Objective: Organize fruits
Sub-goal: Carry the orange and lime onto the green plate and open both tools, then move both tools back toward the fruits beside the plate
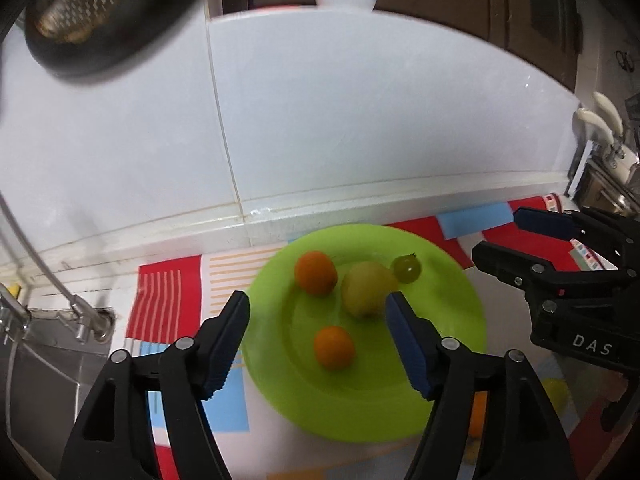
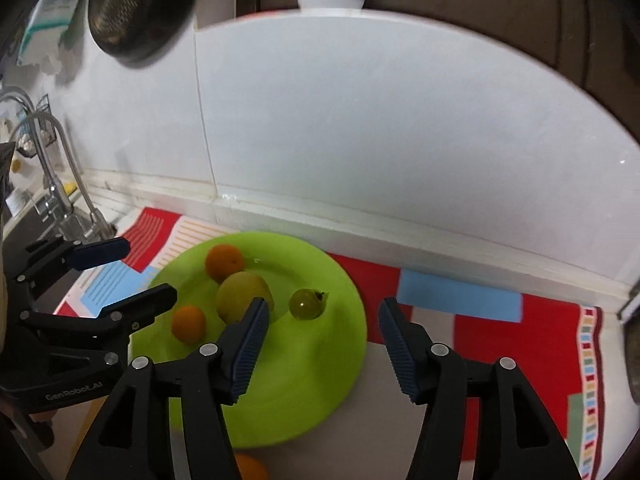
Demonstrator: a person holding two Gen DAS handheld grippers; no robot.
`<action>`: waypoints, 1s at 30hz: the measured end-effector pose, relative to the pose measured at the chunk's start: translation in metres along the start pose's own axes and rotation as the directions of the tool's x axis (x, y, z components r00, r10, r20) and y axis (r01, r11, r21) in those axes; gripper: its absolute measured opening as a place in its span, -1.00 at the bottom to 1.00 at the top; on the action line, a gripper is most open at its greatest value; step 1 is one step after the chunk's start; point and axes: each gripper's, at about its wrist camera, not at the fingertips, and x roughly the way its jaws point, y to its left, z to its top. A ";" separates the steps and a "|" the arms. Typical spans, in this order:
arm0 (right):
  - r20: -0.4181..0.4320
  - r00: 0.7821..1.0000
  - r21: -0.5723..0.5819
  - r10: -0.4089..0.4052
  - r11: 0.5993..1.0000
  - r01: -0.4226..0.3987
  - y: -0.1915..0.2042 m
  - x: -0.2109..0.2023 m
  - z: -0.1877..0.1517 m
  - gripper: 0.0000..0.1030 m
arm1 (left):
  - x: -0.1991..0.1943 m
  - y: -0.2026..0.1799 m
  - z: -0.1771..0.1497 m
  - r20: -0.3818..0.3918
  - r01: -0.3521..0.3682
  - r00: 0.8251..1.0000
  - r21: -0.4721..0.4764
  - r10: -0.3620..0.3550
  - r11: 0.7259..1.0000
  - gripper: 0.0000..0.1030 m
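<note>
Hovering with jaws apart and empty, the left gripper [image 1: 318,336] frames a small orange fruit [image 1: 334,347] near the middle of the round lime-green plastic plate [image 1: 460,320], while the right gripper [image 2: 322,344], likewise apart, hangs over the plate's right rim, beside a green tomato-like fruit [image 2: 306,303].
</note>
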 end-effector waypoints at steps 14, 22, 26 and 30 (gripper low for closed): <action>0.139 0.985 0.039 -0.100 0.995 0.096 0.000 -0.101 -0.018 0.45 | -0.087 -0.028 -0.014 0.095 -0.003 0.995 0.015 0.002 1.000 0.54; 0.194 0.969 0.078 -0.151 0.987 0.138 0.001 -0.148 -0.041 0.51 | -0.124 -0.046 -0.033 0.158 0.000 0.987 0.059 -0.009 0.998 0.59; 0.231 0.954 0.098 -0.192 0.980 0.173 0.001 -0.174 -0.058 0.51 | -0.137 -0.055 -0.042 0.175 0.012 0.984 0.072 -0.025 0.997 0.59; 0.242 0.946 0.121 -0.217 0.974 0.192 -0.002 -0.192 -0.072 0.51 | -0.148 -0.068 -0.051 0.191 0.029 0.981 0.086 -0.045 0.996 0.59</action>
